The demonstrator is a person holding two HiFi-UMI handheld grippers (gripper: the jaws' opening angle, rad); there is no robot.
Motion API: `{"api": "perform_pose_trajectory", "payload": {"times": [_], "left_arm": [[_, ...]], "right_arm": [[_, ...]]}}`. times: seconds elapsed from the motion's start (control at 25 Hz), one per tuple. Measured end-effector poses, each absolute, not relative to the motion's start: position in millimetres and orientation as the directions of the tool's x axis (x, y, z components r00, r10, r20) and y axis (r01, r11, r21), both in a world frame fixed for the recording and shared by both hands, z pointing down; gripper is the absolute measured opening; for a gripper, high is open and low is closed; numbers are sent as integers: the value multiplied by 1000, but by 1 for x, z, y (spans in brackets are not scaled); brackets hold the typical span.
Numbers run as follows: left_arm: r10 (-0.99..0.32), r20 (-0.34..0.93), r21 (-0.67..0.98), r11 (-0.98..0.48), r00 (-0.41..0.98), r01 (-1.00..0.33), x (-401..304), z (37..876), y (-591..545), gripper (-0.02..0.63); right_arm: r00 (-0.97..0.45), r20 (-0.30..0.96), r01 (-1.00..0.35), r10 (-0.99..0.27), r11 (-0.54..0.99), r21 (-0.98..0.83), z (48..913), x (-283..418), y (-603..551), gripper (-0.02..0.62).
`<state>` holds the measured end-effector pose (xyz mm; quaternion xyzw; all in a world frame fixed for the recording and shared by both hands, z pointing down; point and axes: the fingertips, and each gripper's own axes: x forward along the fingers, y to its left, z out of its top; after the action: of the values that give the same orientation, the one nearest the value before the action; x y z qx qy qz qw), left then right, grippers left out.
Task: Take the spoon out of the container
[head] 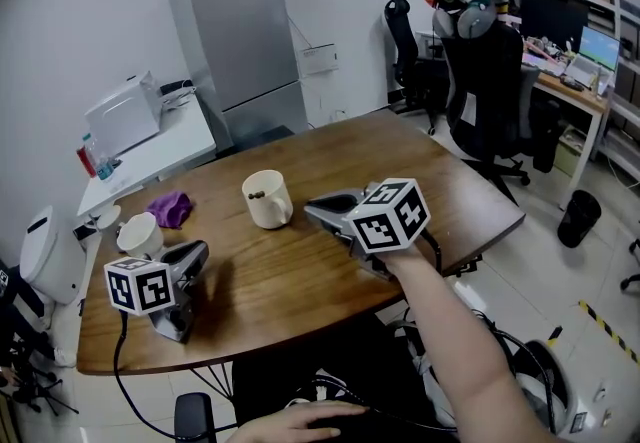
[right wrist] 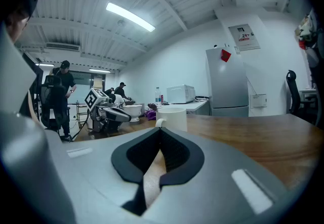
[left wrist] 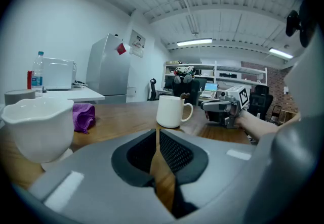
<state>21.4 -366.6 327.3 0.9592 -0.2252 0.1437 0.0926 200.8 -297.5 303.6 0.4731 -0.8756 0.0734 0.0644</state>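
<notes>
Head view looks down on a brown wooden table (head: 285,276) with 1 white mug (head: 268,203) near the middle. The spoon (head: 258,195) is inside the mug, and its dark end pokes up just over the rim. The right gripper (head: 312,203) is just beside the mug and points at it, with its 2 jaws pressed together on nothing. The left gripper (head: 198,251) sits well apart from the mug, and its 2 jaws are pressed together too, with nothing between them. 1 white bowl (head: 138,234) stands near the left gripper, and a purple cloth (head: 170,208) lies near the bowl. Left gripper view shows the spoon's brown tip above the mug's rim, on the handle side.
</notes>
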Motion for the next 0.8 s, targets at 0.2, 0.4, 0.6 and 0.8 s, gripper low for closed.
{"api": "perform_pose_trajectory", "payload": {"times": [0.2,0.4,0.6,0.8], "left_arm": [[-407,317,112,-881,857,-460,22,327,-367,21],[-406,320,113,-881,856,-460,19,326,-368,21],[-405,317,114,-882,858,-458,21,326,-369,21],[-405,319,113,-881,857,-459,21,327,-368,21]], "right_arm": [[-545,184,-837,-818,543,-67,304,201,-298,3],[-545,183,-837,-818,542,-69,303,199,-299,3],[-544,185,-838,-818,542,-68,303,200,-300,3],[-545,184,-837,-818,543,-69,303,200,-299,3]]}}
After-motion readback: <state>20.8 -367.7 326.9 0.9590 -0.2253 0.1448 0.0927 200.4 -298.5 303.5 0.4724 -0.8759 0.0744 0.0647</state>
